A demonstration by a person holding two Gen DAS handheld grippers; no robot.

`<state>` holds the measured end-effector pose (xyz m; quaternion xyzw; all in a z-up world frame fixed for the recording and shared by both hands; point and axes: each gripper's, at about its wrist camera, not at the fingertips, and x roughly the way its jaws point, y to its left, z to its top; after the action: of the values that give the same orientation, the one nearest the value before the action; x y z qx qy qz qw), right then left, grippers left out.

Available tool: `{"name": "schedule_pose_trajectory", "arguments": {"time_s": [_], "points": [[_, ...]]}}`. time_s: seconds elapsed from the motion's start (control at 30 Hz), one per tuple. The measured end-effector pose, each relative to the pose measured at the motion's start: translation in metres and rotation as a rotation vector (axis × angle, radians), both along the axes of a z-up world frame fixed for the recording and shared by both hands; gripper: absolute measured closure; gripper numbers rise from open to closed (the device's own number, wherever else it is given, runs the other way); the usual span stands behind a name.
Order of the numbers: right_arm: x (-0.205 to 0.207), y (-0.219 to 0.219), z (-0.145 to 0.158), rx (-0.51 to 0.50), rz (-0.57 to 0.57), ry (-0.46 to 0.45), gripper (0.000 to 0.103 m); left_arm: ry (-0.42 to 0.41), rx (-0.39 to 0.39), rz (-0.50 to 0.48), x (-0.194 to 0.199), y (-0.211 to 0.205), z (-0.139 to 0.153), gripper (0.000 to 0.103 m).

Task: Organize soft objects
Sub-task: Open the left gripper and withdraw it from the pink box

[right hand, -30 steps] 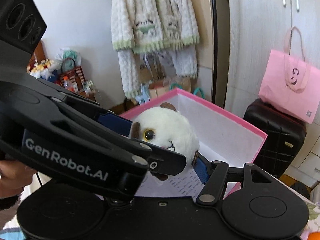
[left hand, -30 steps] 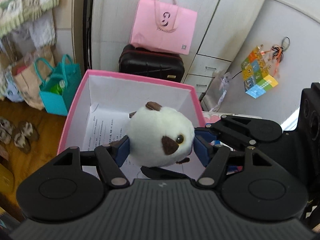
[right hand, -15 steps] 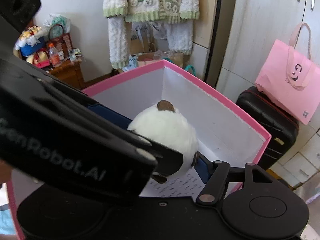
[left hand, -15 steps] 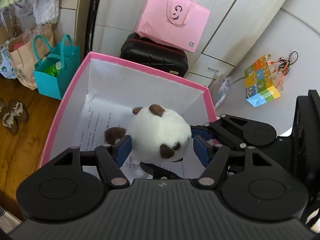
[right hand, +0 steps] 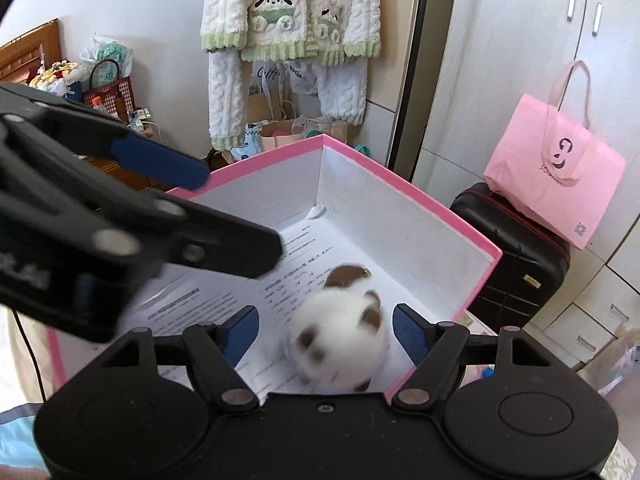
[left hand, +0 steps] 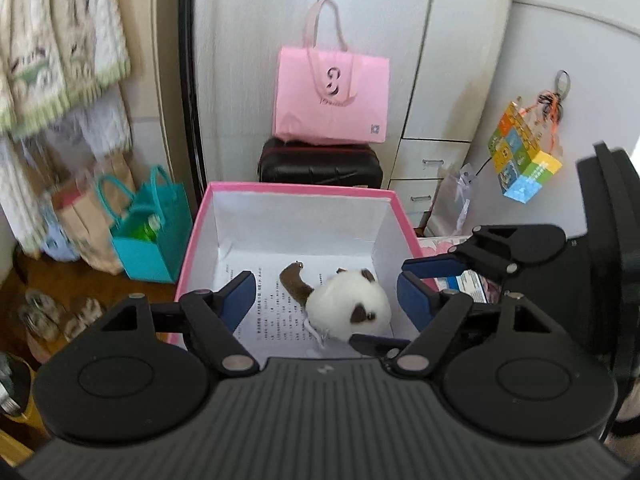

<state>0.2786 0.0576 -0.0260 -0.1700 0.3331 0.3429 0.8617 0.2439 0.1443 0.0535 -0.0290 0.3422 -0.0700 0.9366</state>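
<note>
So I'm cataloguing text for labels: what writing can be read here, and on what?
"Gift": cursive, partly hidden, on the paper bag behind the hanging pyjamas.
Pink tote bag: a logo, small lettering and a code square, all too small to read.
Printed sheet in the pink box: too small.
Colourful cube box: too small.

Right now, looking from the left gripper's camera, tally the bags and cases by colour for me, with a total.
Pink: 1, the pink tote bag on top of the suitcase
Teal: 1, the teal bag on the floor
Brown: 1, the brown paper bag behind the teal one
Black: 1, the black suitcase
Total: 4
</note>
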Motion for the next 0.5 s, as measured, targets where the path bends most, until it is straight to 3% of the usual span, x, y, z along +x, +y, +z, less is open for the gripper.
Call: {"name": "schedule_pose_trajectory", "arguments": {"time_s": [0.27, 0.5], "points": [[-0.041, -0.016, 0.016, -0.012, -0.024, -0.028, 0.025, -0.059, 0.063, -0.046, -0.05, -0.013, 0.023, 0.022], [-0.082, -0.031, 0.036, -0.005, -0.019, -0.063, 0.025, -0.056, 0.082, -0.082, -0.088, -0.021, 0.035, 0.021]]}}
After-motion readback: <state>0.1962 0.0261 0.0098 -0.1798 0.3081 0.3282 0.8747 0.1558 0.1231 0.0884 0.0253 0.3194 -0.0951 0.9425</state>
